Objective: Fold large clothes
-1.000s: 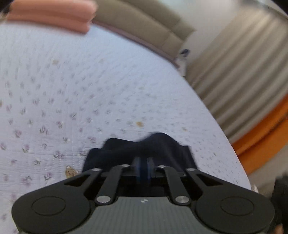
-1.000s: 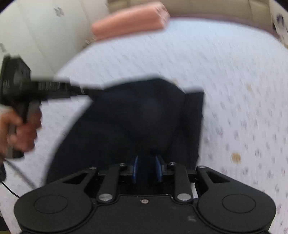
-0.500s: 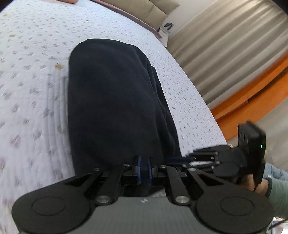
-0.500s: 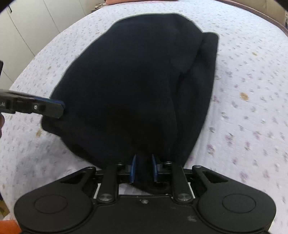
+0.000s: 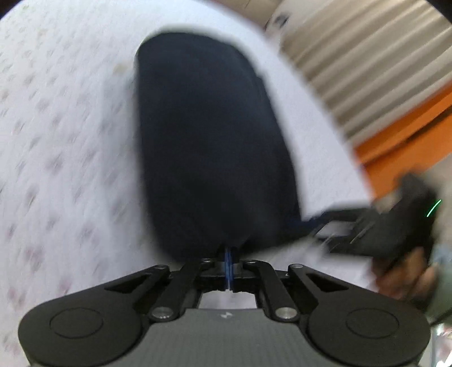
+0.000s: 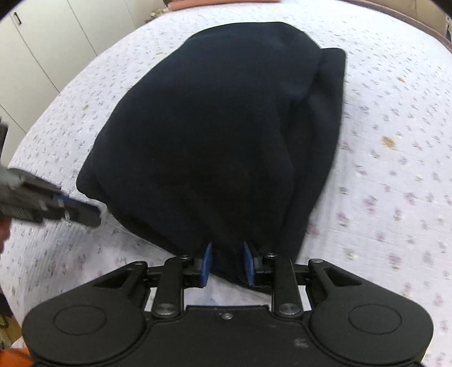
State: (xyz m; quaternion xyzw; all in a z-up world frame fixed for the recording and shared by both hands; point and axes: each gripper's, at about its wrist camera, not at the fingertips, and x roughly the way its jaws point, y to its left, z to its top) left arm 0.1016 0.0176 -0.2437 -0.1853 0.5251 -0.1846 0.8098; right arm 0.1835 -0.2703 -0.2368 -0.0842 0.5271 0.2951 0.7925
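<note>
A dark navy garment [image 6: 226, 135] lies folded lengthwise on the flowered white bedspread [image 6: 395, 169]; it also shows in the blurred left wrist view [image 5: 209, 146]. My left gripper [image 5: 228, 268] is shut just off the garment's near edge, with no cloth visible between its pads; in the right wrist view it [image 6: 82, 210] sits beside the garment's near left corner. My right gripper [image 6: 227, 264] has its blue pads parted around the garment's near hem; it shows in the left wrist view [image 5: 310, 223] at the garment's near right corner.
White wardrobe doors [image 6: 36, 56] stand left of the bed. Beige curtains [image 5: 367, 56] and an orange band [image 5: 409, 127] lie beyond the bed's right edge. A pink folded item [image 6: 220, 1] lies at the far end of the bed.
The garment was drawn back and laid flat along the bed. My right gripper's pads have spread apart. My left gripper has pulled back from the garment's corner.
</note>
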